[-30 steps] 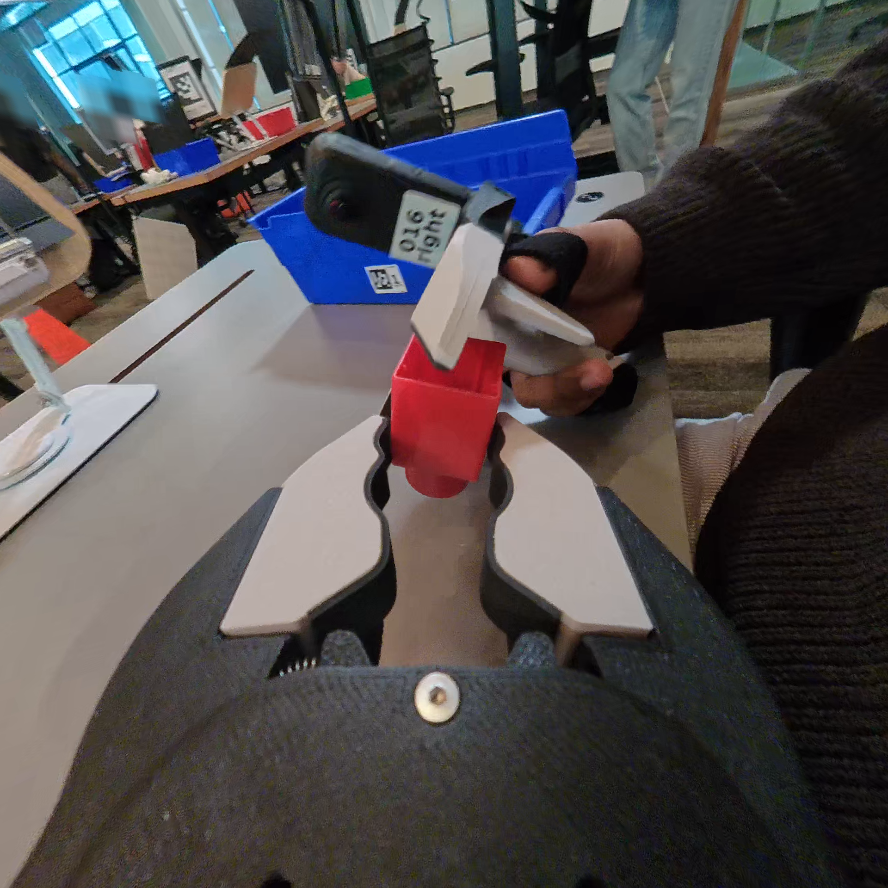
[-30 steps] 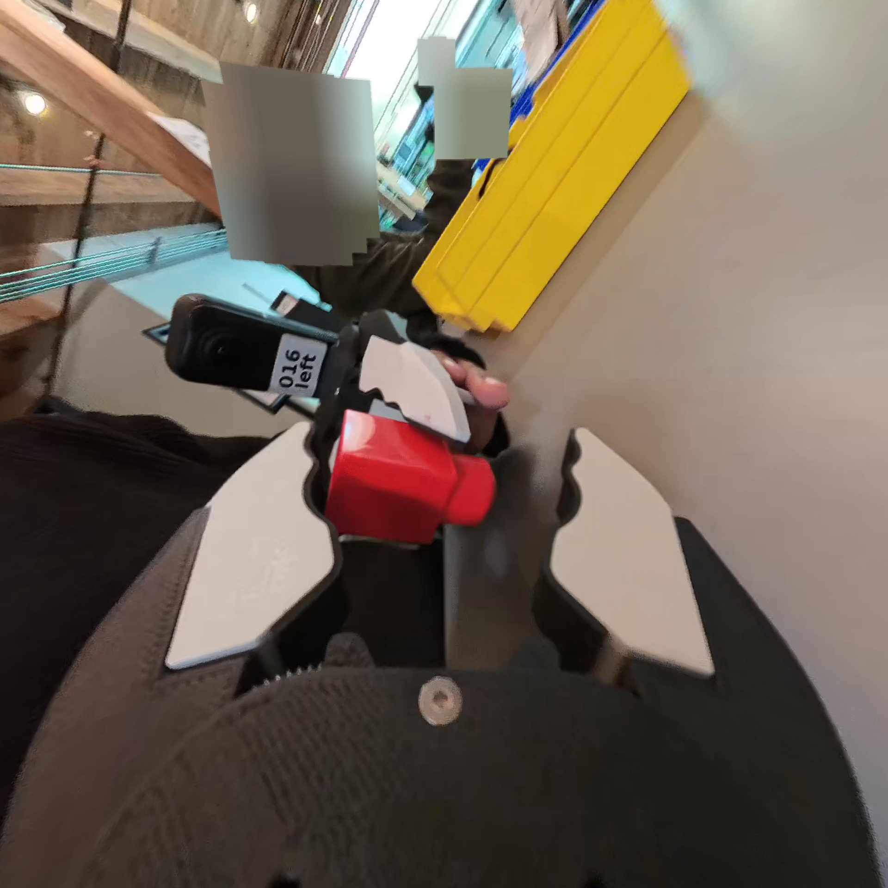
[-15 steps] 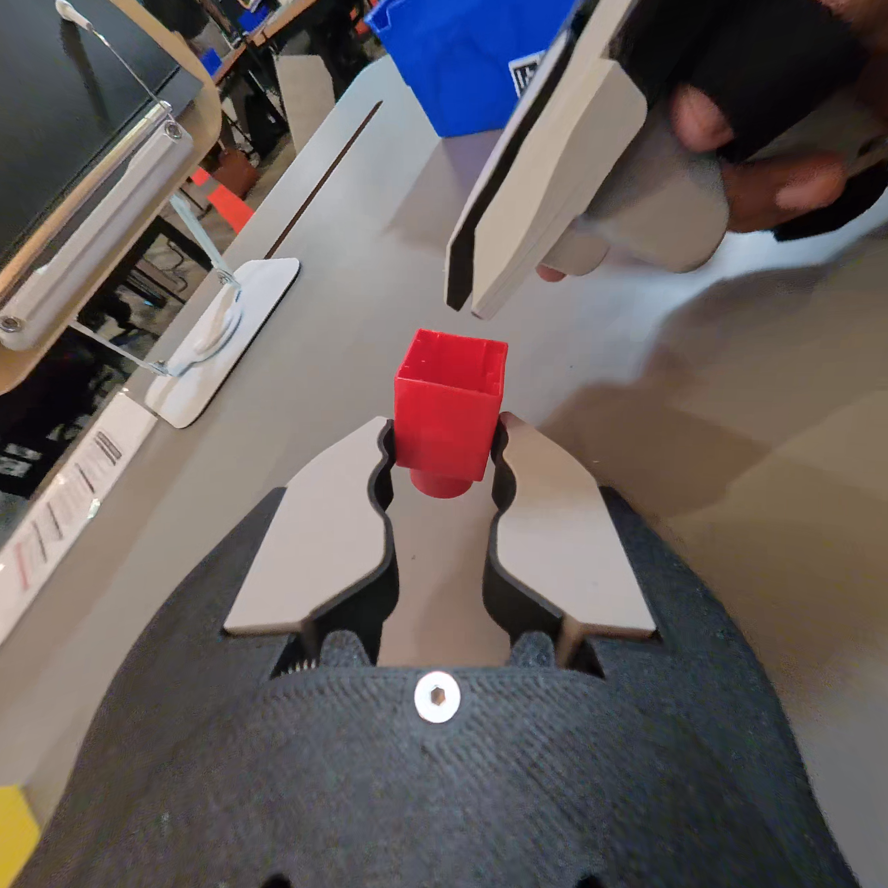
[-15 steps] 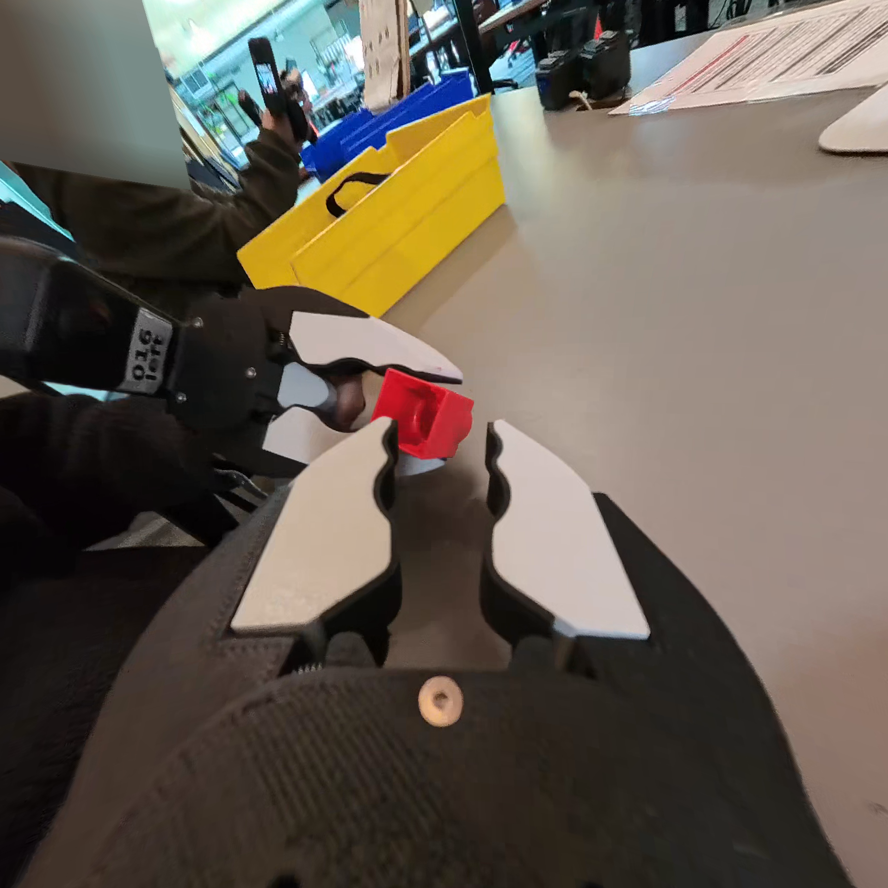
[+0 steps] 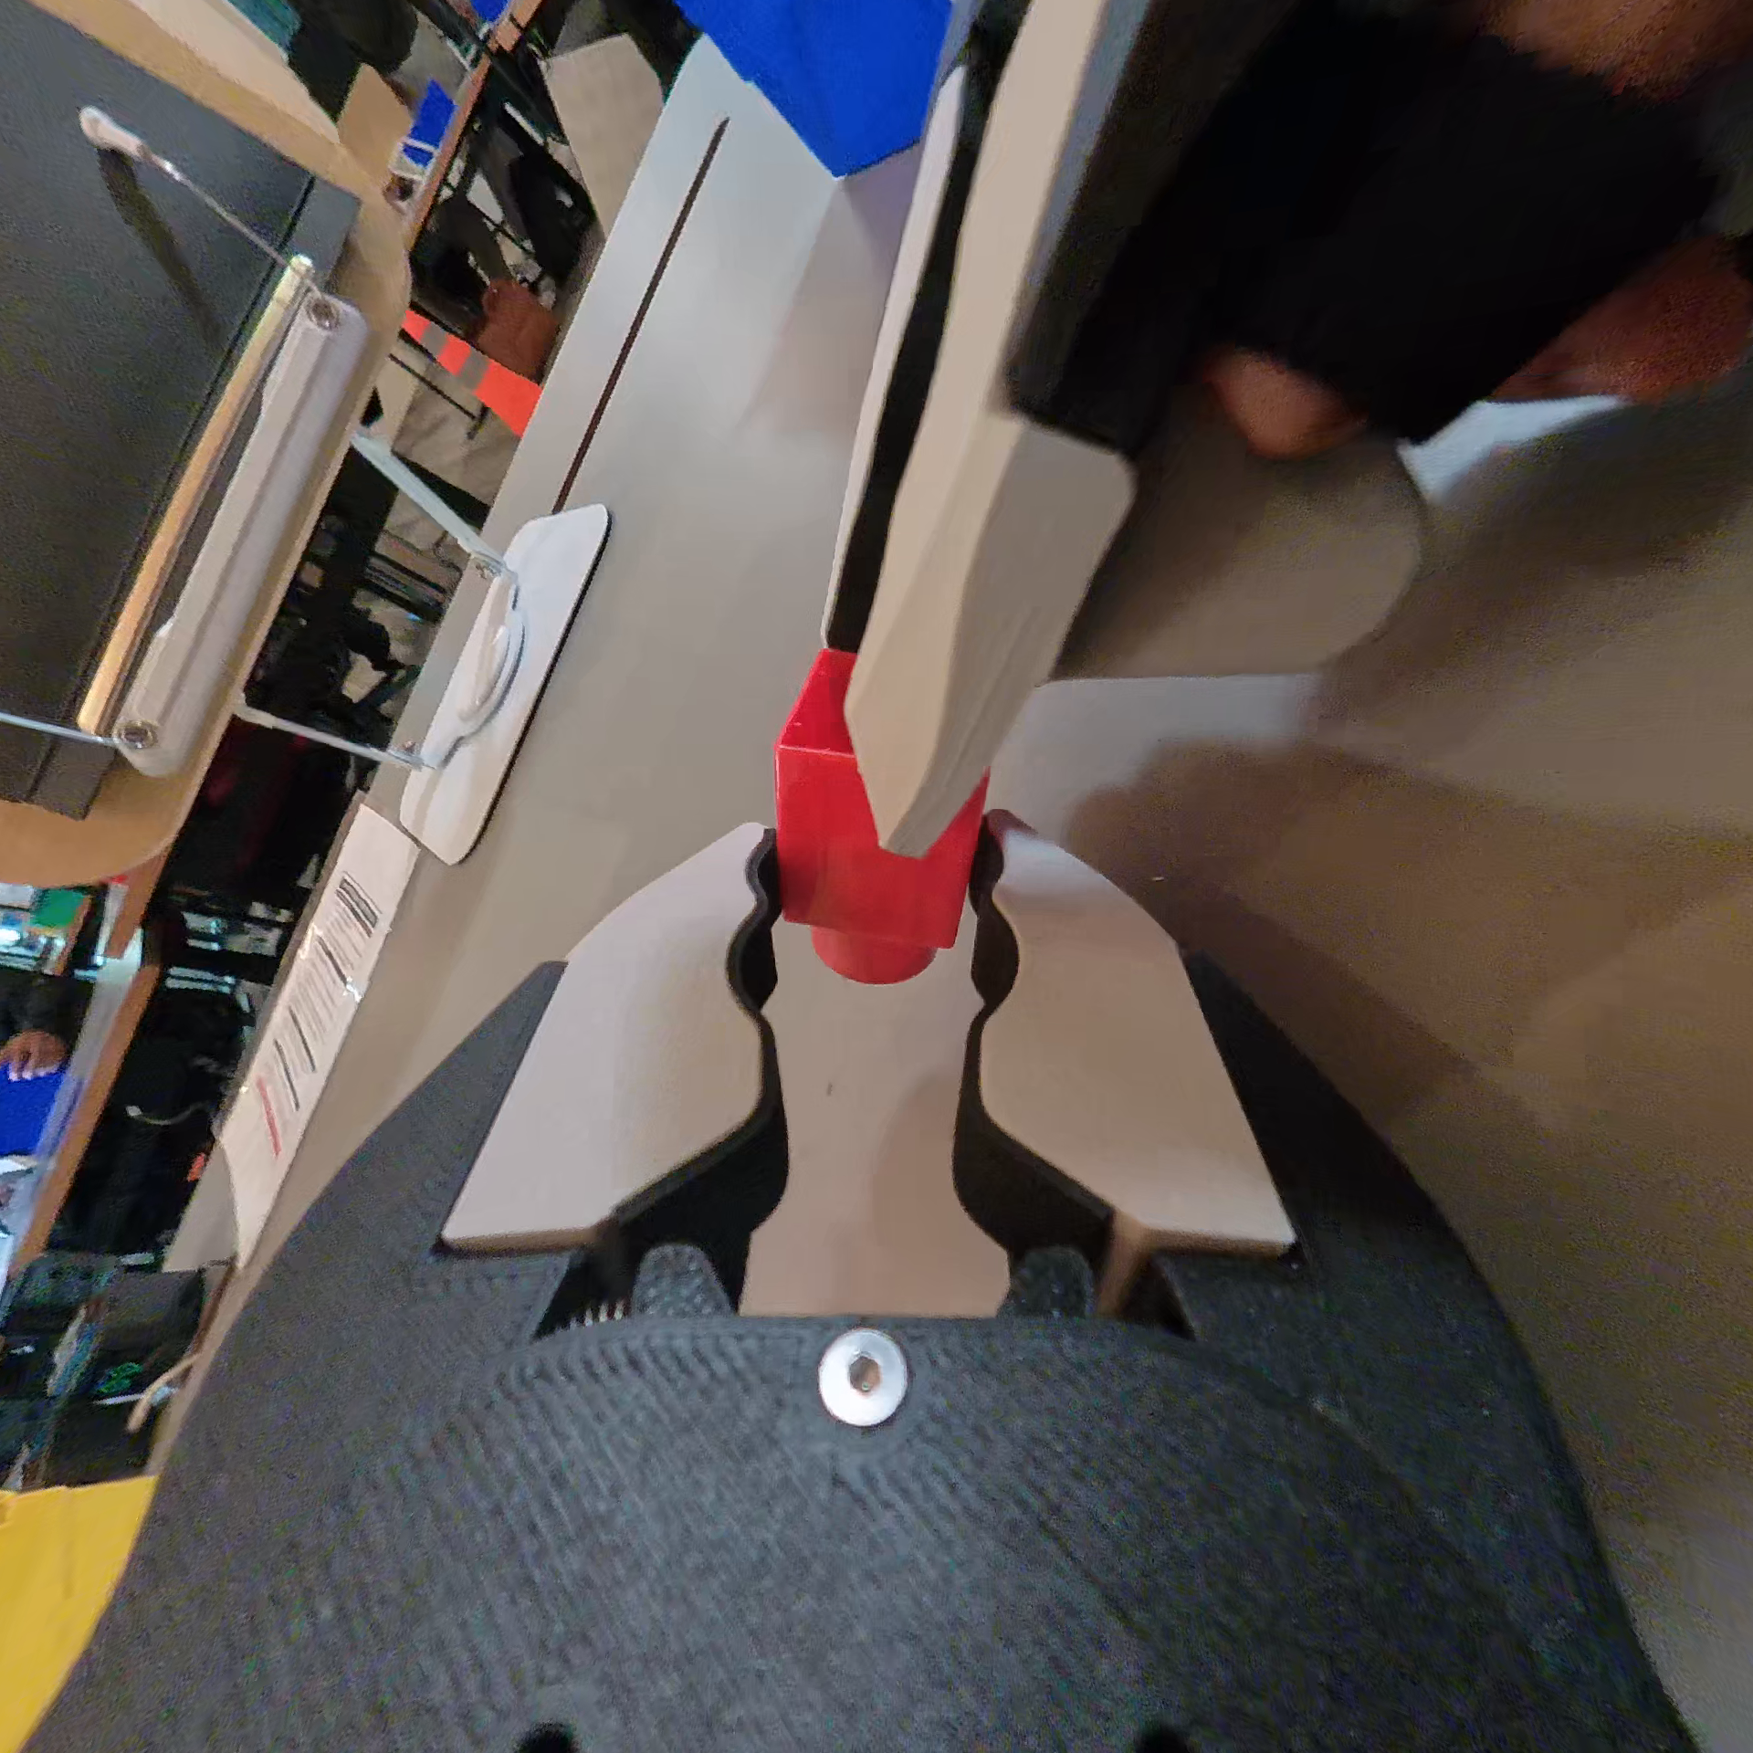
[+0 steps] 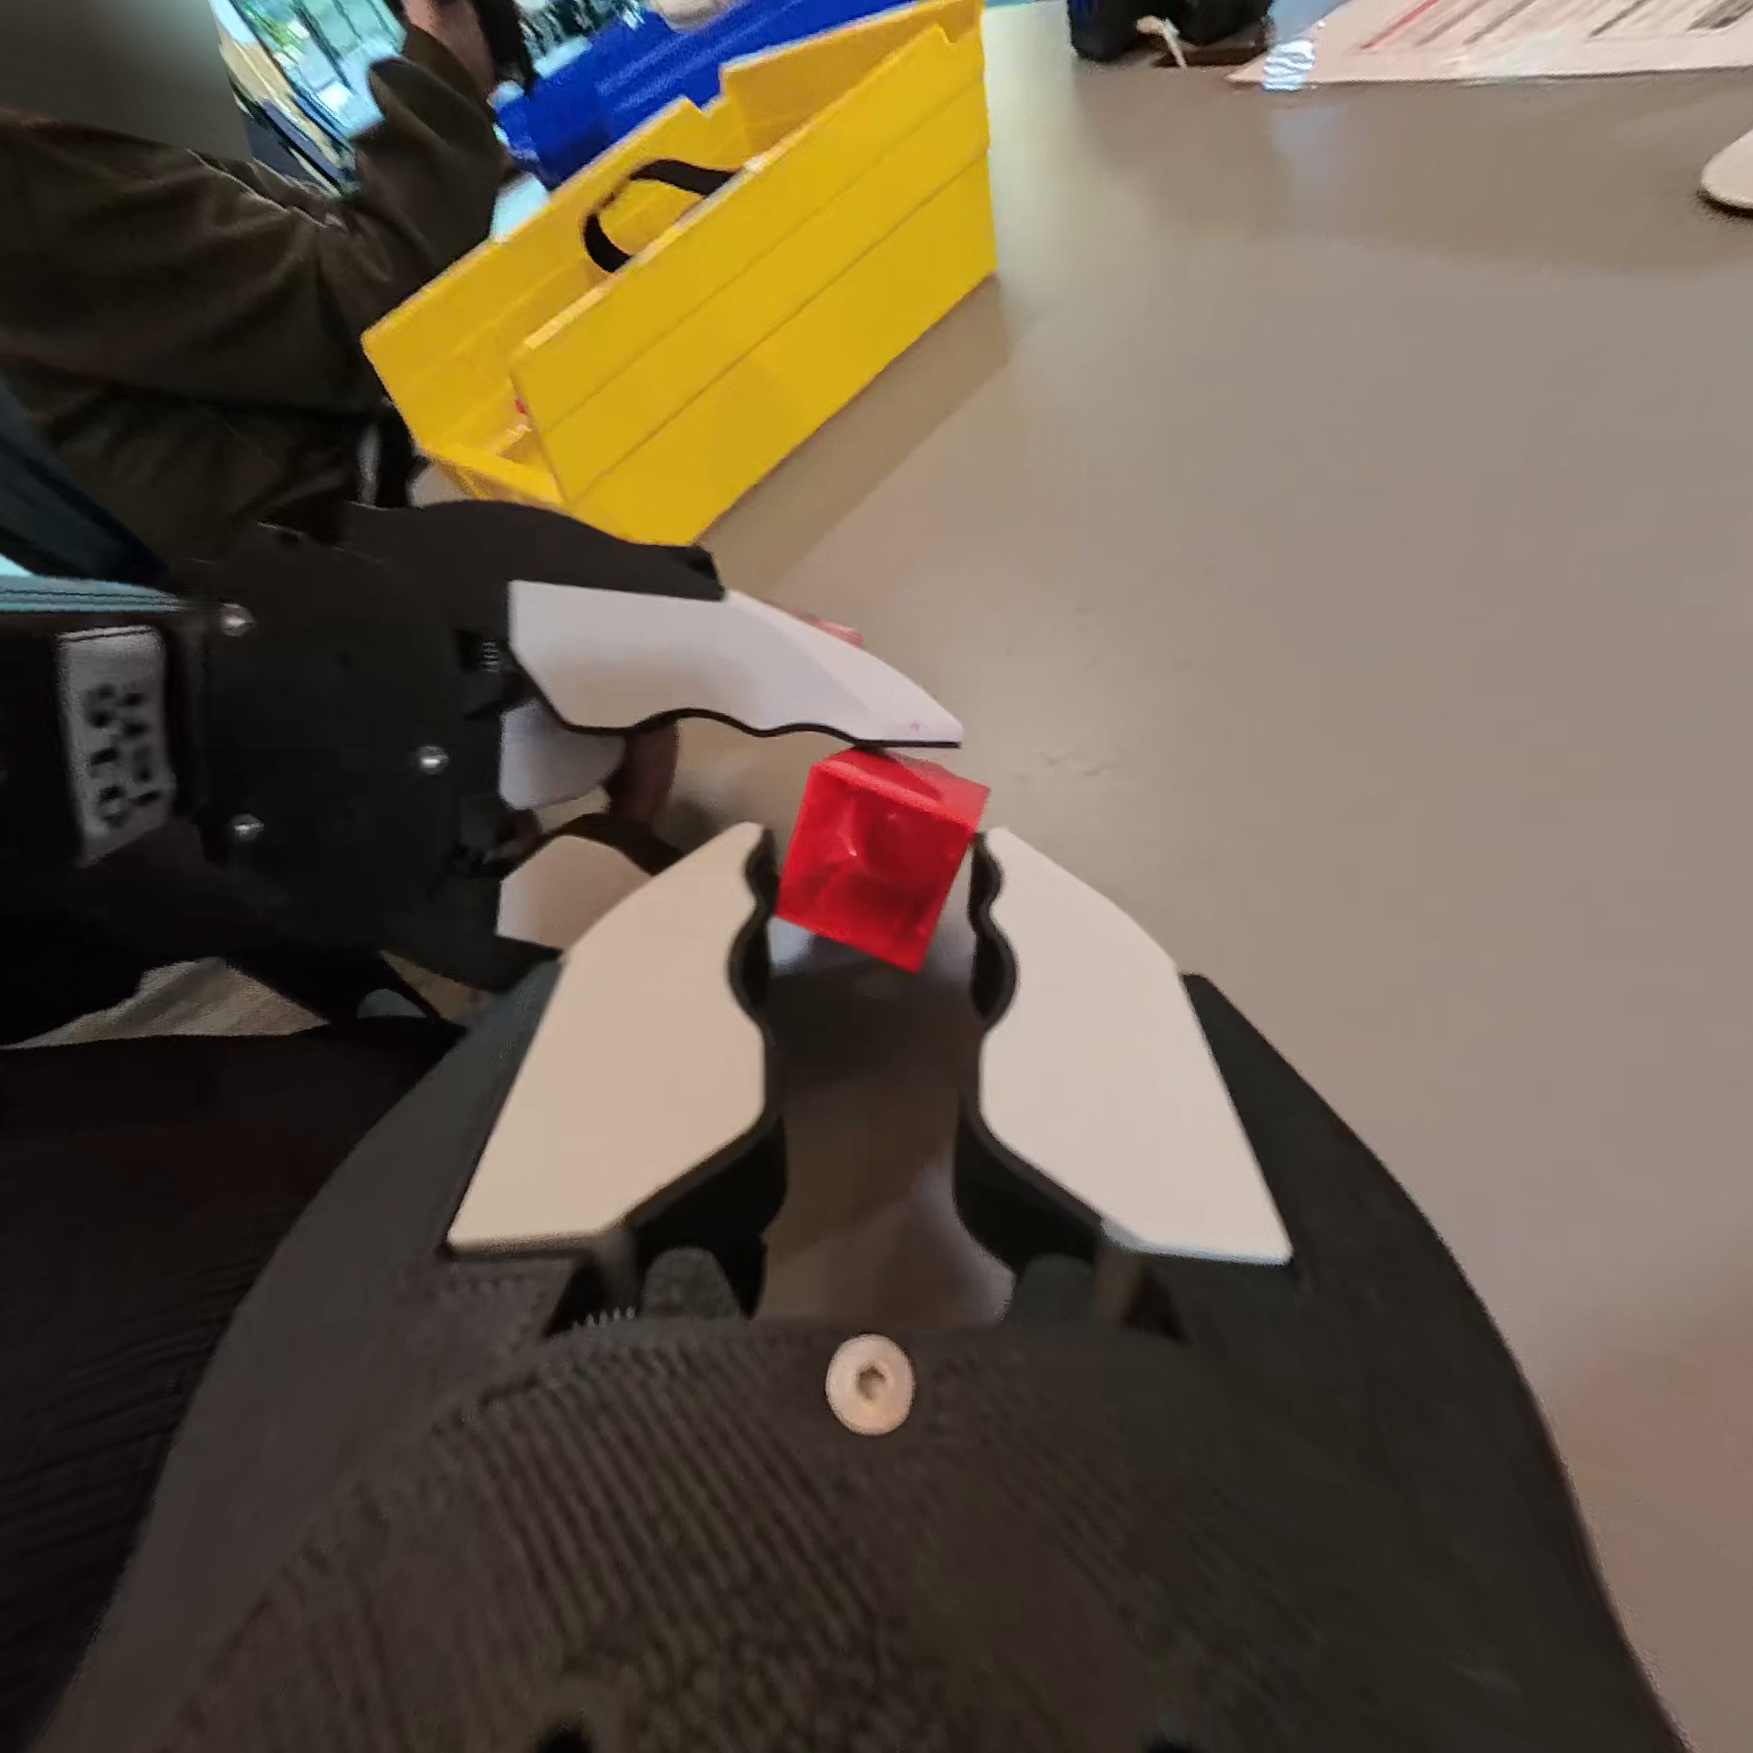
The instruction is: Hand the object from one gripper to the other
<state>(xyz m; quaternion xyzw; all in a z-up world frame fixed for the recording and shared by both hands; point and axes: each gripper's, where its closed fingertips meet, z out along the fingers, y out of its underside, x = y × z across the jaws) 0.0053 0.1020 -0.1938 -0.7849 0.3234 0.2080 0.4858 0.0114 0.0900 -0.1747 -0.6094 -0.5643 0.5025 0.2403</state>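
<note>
A red block [image 5: 854,873], a square cup with a round stub, sits between the fingertips of my left gripper [image 5: 877,835], which is shut on its sides above the grey table. One of the right gripper's fingers [image 5: 949,664] comes down from above and lies over the block's upper face; the other is hidden behind it. In the right wrist view the red block [image 6: 873,873] sits between the tips of my right gripper [image 6: 871,839], which press on both its sides. The left gripper's upper finger [image 6: 740,683] touches the block's top.
A yellow bin [image 6: 759,313] stands on the grey table [image 6: 1328,569] beyond the grippers, with a person's dark sleeve [image 6: 190,285] beside it. A blue bin [image 5: 835,76] stands at the far end. A monitor's white foot [image 5: 512,664] stands at the left. My left and right fingertips are right by each other.
The right gripper narrowed from wide open, swung round and moved in until its tips took the block from both sides. The left gripper kept its hold and tilted towards the table.
</note>
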